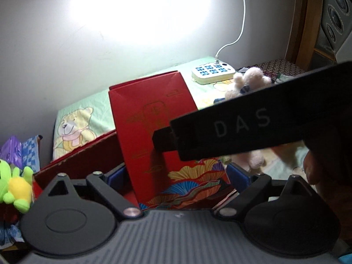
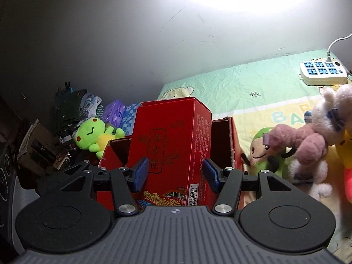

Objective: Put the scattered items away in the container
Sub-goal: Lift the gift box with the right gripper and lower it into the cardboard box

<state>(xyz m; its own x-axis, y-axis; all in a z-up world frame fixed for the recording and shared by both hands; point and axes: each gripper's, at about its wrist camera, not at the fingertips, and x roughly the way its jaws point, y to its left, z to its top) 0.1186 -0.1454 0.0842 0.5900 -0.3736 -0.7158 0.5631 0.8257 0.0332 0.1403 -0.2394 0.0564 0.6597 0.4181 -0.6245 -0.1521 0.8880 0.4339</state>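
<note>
The tall red box (image 2: 173,145) is being clamped between the jaws of the right gripper (image 2: 173,173), above the open red container (image 2: 232,136) on the bed. The left gripper (image 1: 178,176) is being held open around it. If tilted, its base may be caught on the rim.

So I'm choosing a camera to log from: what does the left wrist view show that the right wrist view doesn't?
Only the left wrist view: the right claw's black body crossing the frame at right, marked DAS, and a bear print on the sheet.
Only the right wrist view: the monkey toy, the pink toy, and the right claw around the tall box.
Both: tall box, open container, frog, power strip, white toy.
</note>
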